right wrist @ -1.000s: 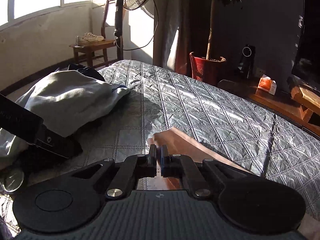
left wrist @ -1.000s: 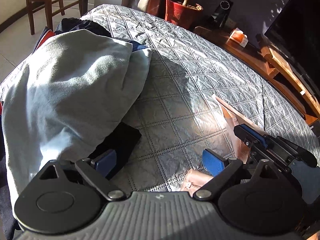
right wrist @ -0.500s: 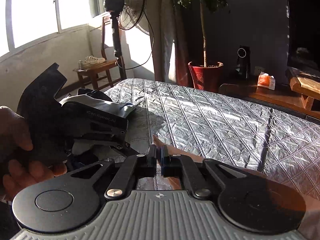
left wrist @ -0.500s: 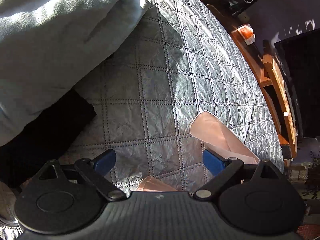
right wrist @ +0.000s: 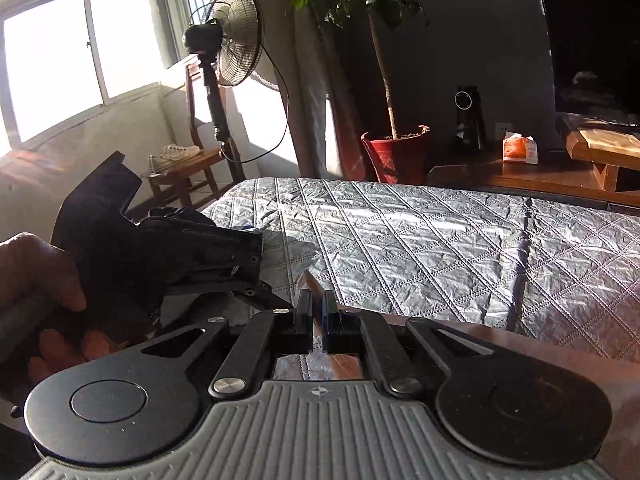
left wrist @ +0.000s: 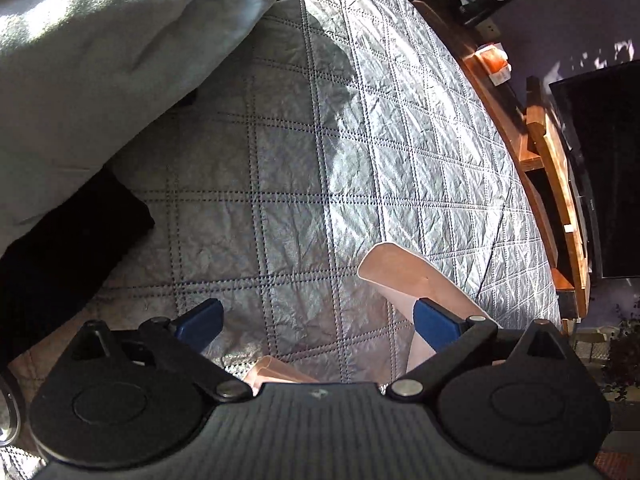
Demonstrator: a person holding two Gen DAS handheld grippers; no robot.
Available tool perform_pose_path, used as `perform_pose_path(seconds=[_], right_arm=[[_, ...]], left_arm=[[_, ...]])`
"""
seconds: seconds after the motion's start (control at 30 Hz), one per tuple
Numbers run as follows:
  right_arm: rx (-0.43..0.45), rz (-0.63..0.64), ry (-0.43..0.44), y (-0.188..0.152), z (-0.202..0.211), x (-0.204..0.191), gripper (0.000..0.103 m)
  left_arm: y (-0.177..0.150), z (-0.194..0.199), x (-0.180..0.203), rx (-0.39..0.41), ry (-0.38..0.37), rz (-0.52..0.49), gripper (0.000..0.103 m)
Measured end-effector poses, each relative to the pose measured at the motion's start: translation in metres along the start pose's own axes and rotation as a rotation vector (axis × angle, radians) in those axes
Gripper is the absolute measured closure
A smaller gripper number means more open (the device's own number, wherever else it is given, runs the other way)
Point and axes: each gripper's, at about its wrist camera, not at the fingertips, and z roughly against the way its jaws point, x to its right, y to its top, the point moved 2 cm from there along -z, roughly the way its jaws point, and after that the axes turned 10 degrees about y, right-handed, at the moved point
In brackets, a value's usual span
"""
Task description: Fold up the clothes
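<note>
A pink garment (left wrist: 404, 268) lies on the grey quilted bed cover (left wrist: 320, 140), and one corner of it rises off the cover. My left gripper (left wrist: 318, 320) hangs open over the cover; its right blue pad (left wrist: 436, 322) is against the garment's raised part. Another pink fold (left wrist: 276, 372) shows under the gripper body. My right gripper (right wrist: 318, 308) is shut on an edge of the pink garment (right wrist: 520, 344), which runs back under it in shadow. In the right wrist view a hand (right wrist: 36, 280) holds the left gripper (right wrist: 180, 256) just to the left.
A pale grey sweatshirt (left wrist: 100, 60) and a black garment (left wrist: 68, 248) are piled at the bed's left. A wooden TV console (left wrist: 560, 184) runs along the right side. Behind the bed stand a fan (right wrist: 236, 36), a red plant pot (right wrist: 396, 152) and a chair with sneakers (right wrist: 176, 152).
The left gripper has tipped down and moved in over the pink garment, still open. The right gripper has risen with the pink cloth in it, and the left gripper now shows beside it.
</note>
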Motion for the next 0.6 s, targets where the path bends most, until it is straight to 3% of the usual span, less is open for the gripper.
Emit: perform_pose_path(seconds=[0.13,0.3,0.6], right_arm=[[0.032,-0.016,-0.011,0.002,0.007,0.005,0.098],[0.042,-0.03,0.015,-0.006,0.016,0.005,0.098],[0.005,0.055,0.068,-0.026,0.021,-0.004,0.097]], left_arm=[[-0.005,0.001,0.018,0.002,0.043,-0.087,0.002],[-0.007,-0.004,0.024,-0.028,0.0,-0.06,0.002],[-0.012,-0.016,0.034,-0.03,0.028,-0.068,0.002]])
